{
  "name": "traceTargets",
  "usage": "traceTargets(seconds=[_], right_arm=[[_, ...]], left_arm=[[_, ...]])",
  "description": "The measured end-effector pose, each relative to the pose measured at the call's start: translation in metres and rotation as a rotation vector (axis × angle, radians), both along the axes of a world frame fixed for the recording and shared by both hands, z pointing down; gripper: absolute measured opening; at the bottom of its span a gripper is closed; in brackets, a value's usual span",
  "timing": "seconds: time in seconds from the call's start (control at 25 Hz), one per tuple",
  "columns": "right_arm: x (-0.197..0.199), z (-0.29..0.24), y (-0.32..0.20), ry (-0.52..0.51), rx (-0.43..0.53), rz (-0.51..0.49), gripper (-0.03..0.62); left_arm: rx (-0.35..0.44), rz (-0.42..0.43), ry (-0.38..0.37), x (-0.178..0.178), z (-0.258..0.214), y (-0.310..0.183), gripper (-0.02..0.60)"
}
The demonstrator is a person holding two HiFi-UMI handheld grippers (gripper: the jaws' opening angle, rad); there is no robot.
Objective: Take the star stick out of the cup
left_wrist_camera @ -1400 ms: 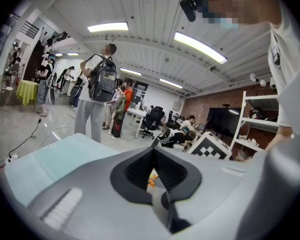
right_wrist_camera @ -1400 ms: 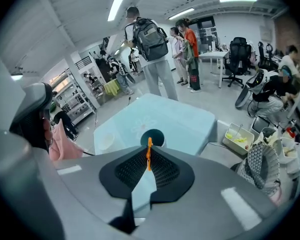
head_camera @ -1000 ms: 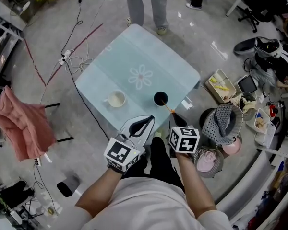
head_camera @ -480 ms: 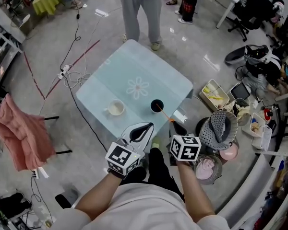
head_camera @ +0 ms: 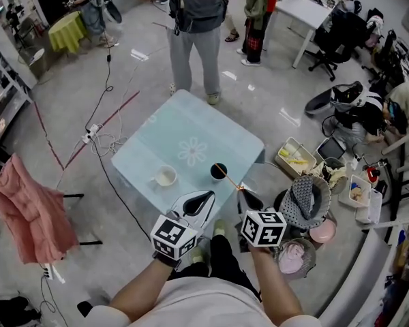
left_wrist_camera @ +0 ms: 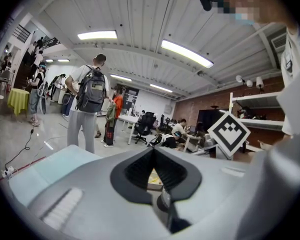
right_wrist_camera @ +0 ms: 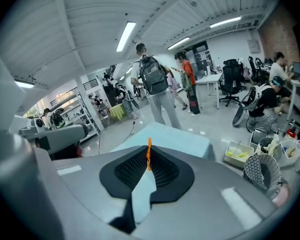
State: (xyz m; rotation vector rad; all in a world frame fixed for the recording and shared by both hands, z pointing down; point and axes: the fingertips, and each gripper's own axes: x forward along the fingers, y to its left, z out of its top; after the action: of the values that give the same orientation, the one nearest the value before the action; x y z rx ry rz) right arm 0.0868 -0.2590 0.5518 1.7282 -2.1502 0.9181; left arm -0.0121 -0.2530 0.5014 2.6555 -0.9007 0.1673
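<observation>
Has tilted the head view up since a second ago, bringing the standing person [head_camera: 194,26] fully into sight beyond the table [head_camera: 211,125]. Clamps the star stick [head_camera: 230,178] in the right gripper [head_camera: 244,193], far end at the black cup [head_camera: 219,173]. Holds the left gripper [head_camera: 206,197] pressed closed, empty.

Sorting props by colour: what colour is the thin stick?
Orange; the stick shows best in the right gripper view.
</observation>
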Motion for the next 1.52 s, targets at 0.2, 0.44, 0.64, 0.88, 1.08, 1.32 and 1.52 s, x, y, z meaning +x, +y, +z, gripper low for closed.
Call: traceTargets(seconds=[0.2,0.44,0.64,0.88,1.08,1.32,1.52], right_arm=[[-0.003,-0.035,0.001,-0.011,0.082,-0.005,0.028],[-0.012,-0.078,0.005,-0.030,0.184,-0.011,0.028],[-0.012,-0.118,0.005,-0.040,0.276,-0.013,0.028],[-0.017,-0.153,0.003,-0.048,0.358,-0.028,0.028],[-0.022,-0.182,0.003,-0.049,0.441,-0.047,0.028],[-0.032,-0.225,0.002,-0.032,0.542,-0.066,0.028],[-0.029,-0.241,0.003,-0.022,0.583,-0.072,0.028]], left_arm=[[0.035,-0.003,0.016,-0.004,-0.023,-0.001,0.005],[0.054,-0.013,0.028,-0.020,-0.050,-0.003,0.005],[0.098,-0.023,0.050,-0.029,-0.081,-0.009,0.005],[0.141,-0.030,0.069,-0.035,-0.107,-0.013,0.005],[0.170,-0.040,0.086,-0.043,-0.128,-0.016,0.005],[0.217,-0.073,0.115,-0.060,-0.160,-0.023,0.005],[0.251,-0.096,0.139,-0.062,-0.177,-0.023,0.005]])
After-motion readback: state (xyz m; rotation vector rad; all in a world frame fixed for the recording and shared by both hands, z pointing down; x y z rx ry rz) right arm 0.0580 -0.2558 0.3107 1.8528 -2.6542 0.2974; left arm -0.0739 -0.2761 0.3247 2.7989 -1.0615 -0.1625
